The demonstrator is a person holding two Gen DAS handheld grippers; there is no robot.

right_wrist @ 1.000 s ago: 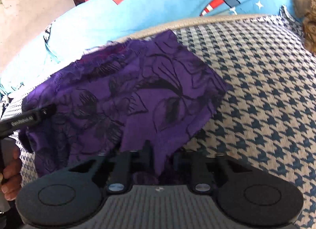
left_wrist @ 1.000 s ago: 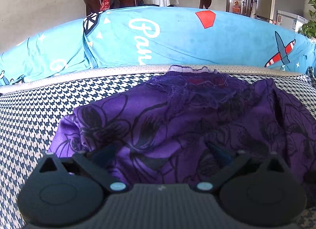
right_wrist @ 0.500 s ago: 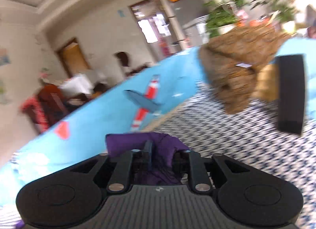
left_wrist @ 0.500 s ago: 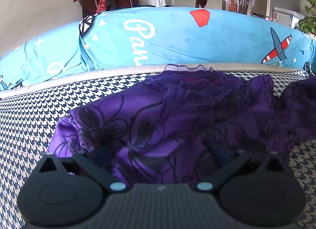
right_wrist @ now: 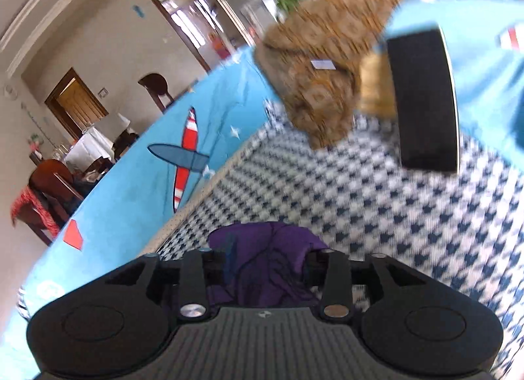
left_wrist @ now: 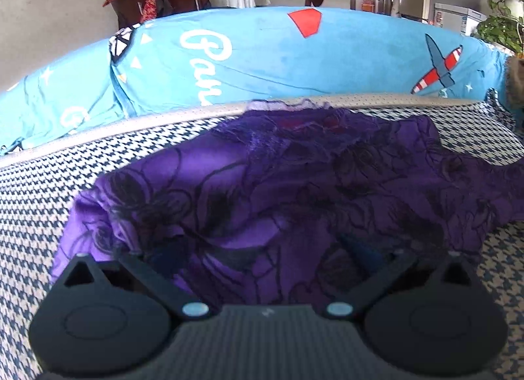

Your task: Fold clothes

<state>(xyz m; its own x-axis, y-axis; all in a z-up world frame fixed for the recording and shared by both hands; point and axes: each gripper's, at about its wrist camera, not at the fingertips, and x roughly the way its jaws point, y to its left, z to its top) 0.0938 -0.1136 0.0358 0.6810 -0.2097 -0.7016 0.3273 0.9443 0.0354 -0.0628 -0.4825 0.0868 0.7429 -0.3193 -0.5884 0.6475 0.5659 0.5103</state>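
- So, nearest thing first: the right gripper [right_wrist: 265,262] is pinched onto a bunch of the purple garment [right_wrist: 262,249], its jaws drawn in narrow around the cloth. A second ago that same claw was low, with the whole garment spread in front of it; now its camera looks out over the room, so it's been swung up and over, carrying that edge along.
- The left gripper [left_wrist: 262,249] hasn't really budged. Its fingers are spread wide and sit under the near hem of the purple garment [left_wrist: 278,190], which drapes over the tips, so it isn't gripping anything.
- In the left view the right side of the cloth now stretches off toward the frame edge, where a second ago it lay flat. I'd say that's a fold in progress, with the right side being brought across.
- Underneath, the houndstooth seat cover [left_wrist: 39,216] is the work surface.
- Further out there's the blue printed cushion [left_wrist: 262,59], plus a brown furry item [right_wrist: 314,78] and a black upright thing [right_wrist: 422,101], both blurred in the right view.
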